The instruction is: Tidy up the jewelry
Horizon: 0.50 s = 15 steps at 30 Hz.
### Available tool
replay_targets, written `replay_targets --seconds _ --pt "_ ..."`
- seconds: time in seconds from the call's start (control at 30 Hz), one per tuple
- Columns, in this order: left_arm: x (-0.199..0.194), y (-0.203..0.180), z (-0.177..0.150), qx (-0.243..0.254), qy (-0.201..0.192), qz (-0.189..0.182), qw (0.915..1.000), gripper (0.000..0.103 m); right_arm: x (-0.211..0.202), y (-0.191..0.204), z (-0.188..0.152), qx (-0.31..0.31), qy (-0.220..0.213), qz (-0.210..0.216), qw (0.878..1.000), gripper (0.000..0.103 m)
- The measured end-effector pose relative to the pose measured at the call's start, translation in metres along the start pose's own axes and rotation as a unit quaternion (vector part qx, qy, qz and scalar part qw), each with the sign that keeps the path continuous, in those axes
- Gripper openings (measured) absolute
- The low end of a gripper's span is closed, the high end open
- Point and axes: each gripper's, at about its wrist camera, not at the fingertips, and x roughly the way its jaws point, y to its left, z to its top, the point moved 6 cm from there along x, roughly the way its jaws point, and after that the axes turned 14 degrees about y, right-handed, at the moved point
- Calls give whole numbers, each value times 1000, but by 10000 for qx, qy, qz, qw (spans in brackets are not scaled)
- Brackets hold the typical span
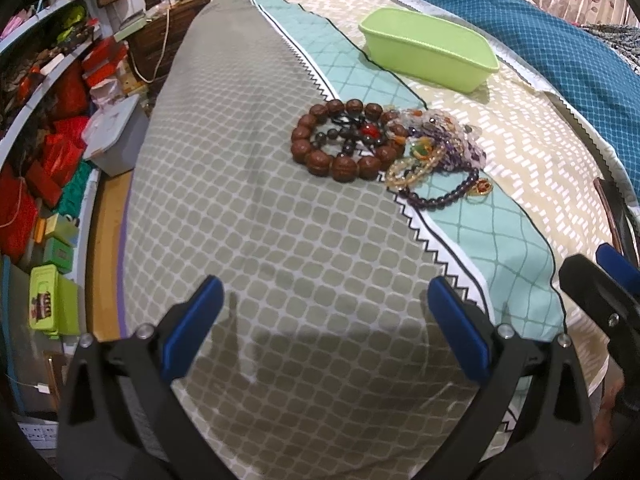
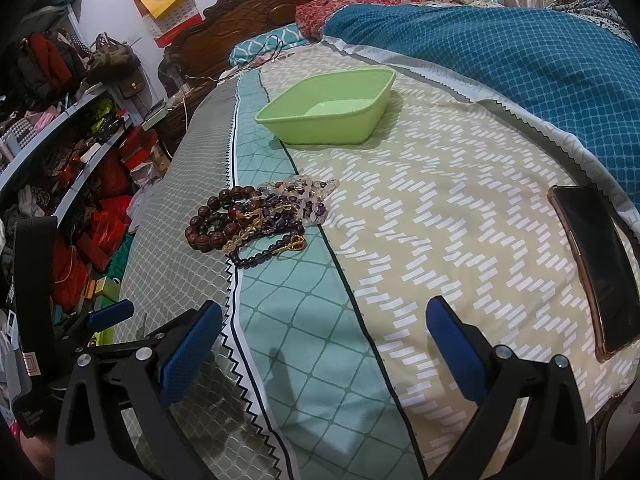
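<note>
A pile of bead bracelets lies on the bed. A big brown wooden bead bracelet [image 1: 338, 145] [image 2: 208, 222] is on its left side. Yellow, purple and clear bead strands [image 1: 434, 152] [image 2: 286, 204] are on its right. A dark purple strand with a gold pendant [image 1: 448, 196] [image 2: 276, 250] is nearest me. An empty light green plastic tub [image 1: 430, 48] [image 2: 330, 108] stands beyond the pile. My left gripper [image 1: 324, 320] is open and empty, short of the pile. My right gripper [image 2: 324, 340] is open and empty, nearer the bed's front and right of the pile.
A phone in a clear case [image 2: 596, 268] lies on the bed at the right. A blue quilt [image 2: 500, 44] is bunched along the far side. Cluttered shelves [image 1: 48, 128] stand left of the bed. The right gripper's finger [image 1: 616, 268] shows at the left wrist view's right edge.
</note>
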Motion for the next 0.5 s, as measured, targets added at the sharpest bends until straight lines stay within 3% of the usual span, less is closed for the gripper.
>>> replay_targets --seconds 0.5 --pt "5 2 2 -21 74 -10 10000 99 5 5 3 -177 5 5 9998 75"
